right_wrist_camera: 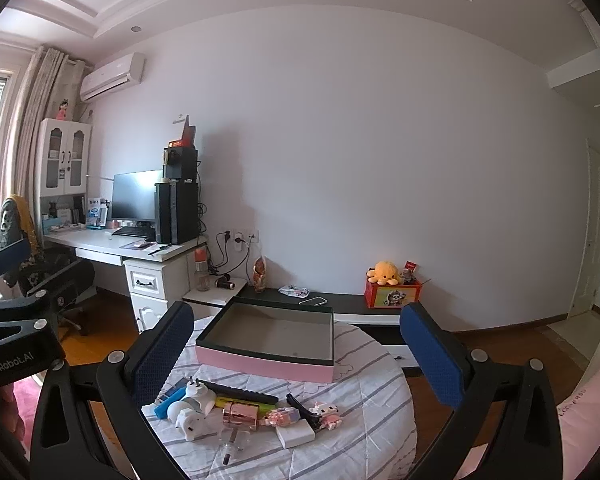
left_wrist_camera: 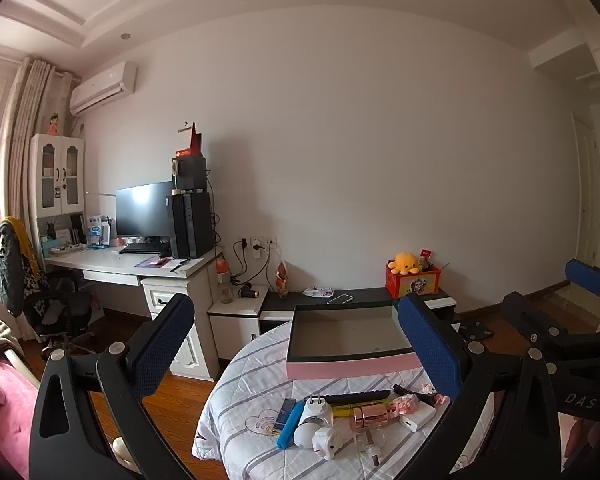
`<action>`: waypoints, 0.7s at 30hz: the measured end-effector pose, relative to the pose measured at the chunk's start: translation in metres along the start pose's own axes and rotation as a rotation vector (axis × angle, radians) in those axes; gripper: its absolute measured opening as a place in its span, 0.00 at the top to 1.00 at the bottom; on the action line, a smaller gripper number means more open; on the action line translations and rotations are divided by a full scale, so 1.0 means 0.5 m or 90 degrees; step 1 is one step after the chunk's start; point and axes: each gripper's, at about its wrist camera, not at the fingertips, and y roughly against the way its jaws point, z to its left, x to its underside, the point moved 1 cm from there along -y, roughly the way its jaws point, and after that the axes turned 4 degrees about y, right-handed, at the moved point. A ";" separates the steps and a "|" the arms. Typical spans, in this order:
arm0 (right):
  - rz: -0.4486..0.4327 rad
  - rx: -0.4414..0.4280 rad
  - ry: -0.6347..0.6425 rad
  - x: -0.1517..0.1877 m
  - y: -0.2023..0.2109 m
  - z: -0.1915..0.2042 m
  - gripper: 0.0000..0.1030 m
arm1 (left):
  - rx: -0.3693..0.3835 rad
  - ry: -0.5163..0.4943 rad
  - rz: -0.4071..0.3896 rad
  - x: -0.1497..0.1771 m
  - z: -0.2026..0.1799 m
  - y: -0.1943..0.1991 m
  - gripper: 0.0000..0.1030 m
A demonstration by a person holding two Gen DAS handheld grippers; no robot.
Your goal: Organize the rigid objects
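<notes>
Small rigid objects (right_wrist_camera: 236,412) lie heaped on a round table (right_wrist_camera: 364,452) under a white quilted cloth with grey stripes: a white plug adapter (left_wrist_camera: 318,410), a blue bar (left_wrist_camera: 290,426), a shiny rose-gold bottle (right_wrist_camera: 240,414), a flat white block (right_wrist_camera: 296,435), a black ribbed strip (right_wrist_camera: 240,393) and a pink block figure (right_wrist_camera: 284,416). Just behind the heap sits a shallow rectangular box (right_wrist_camera: 268,364), pink outside with a dark rim and a bare grey floor. The left gripper (left_wrist_camera: 296,344) and right gripper (right_wrist_camera: 296,352) hover level above the table, jaws spread wide, blue dimpled pads gripping nothing. Beyond, a low dark cabinet (right_wrist_camera: 352,304) bears a yellow plush octopus (right_wrist_camera: 384,272).
</notes>
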 end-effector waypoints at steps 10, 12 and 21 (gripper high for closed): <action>0.000 0.018 -0.001 0.005 0.006 -0.006 0.00 | 0.002 -0.006 0.004 0.005 -0.005 -0.002 0.00; -0.003 0.020 -0.002 0.006 0.008 -0.008 0.00 | 0.001 -0.006 0.004 0.005 -0.005 -0.002 0.00; 0.000 0.026 -0.004 0.012 0.002 -0.015 0.00 | 0.001 -0.011 0.010 0.010 -0.009 -0.002 0.00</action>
